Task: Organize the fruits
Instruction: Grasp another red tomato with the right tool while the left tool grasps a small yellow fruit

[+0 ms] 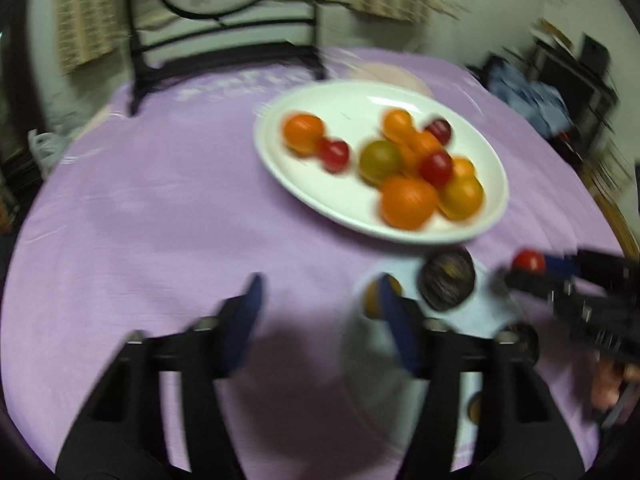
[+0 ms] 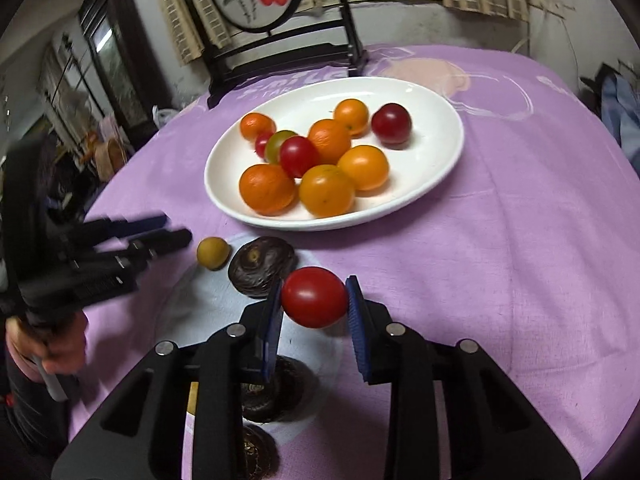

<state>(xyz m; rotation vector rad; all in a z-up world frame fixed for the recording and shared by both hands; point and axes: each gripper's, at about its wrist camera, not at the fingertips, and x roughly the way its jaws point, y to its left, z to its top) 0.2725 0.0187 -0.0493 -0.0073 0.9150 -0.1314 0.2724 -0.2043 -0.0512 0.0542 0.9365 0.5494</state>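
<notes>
The red tomato (image 2: 314, 297) was held between the nearly closed right fingers (image 2: 354, 304) just before the plate (image 2: 440, 160), while the left fingers (image 1: 256, 300), empty and half open, were placed beside the small yellow fruit (image 2: 213, 253).

Right tongs (image 2: 314, 300) hide most of two dark fruits (image 2: 276, 390) beneath.

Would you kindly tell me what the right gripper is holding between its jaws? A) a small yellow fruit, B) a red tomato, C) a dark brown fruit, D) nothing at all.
B: in the right wrist view the right gripper has its blue pads pressed against both sides of a red tomato.
</notes>
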